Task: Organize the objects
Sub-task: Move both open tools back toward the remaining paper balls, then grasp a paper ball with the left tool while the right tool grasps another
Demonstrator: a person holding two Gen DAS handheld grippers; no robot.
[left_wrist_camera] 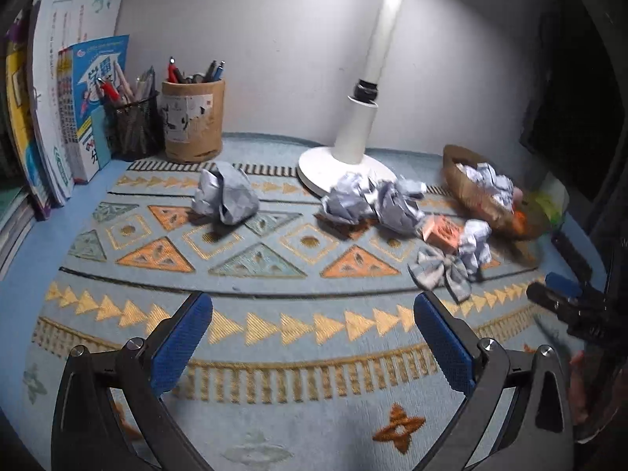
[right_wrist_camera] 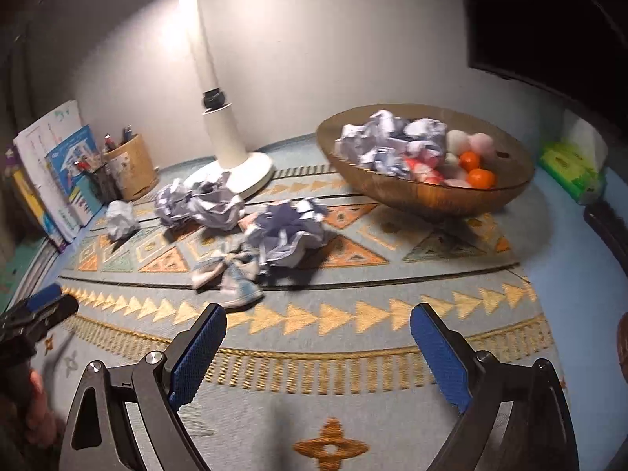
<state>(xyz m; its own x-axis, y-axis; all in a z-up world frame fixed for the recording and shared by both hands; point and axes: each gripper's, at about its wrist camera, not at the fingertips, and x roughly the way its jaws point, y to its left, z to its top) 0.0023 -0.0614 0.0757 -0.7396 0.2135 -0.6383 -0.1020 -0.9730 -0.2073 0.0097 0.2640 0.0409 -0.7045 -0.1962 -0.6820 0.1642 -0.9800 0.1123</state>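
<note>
Several crumpled paper balls lie on the patterned mat: one apart on the left [left_wrist_camera: 225,196] [right_wrist_camera: 121,218], a pair by the lamp base [left_wrist_camera: 365,202] [right_wrist_camera: 200,204], and a small one [left_wrist_camera: 475,241] beside an orange box [left_wrist_camera: 443,233]. A large crumpled ball [right_wrist_camera: 290,231] lies in front of the bowl. A checked fabric bow [left_wrist_camera: 443,272] [right_wrist_camera: 231,272] lies nearest the grippers. The wooden bowl [left_wrist_camera: 475,200] [right_wrist_camera: 428,192] holds more paper balls [right_wrist_camera: 392,141], oranges [right_wrist_camera: 481,178] and pale round items. My left gripper [left_wrist_camera: 313,300] hovers open and empty above the mat. My right gripper [right_wrist_camera: 320,312] is also open and empty.
A white lamp base [left_wrist_camera: 345,168] [right_wrist_camera: 235,165] stands at the back centre. A bamboo pen cup [left_wrist_camera: 194,121], a mesh pen holder [left_wrist_camera: 133,125] and upright books [left_wrist_camera: 59,98] fill the back left. A green tissue pack [right_wrist_camera: 569,165] sits far right. A hand shows at each frame's edge.
</note>
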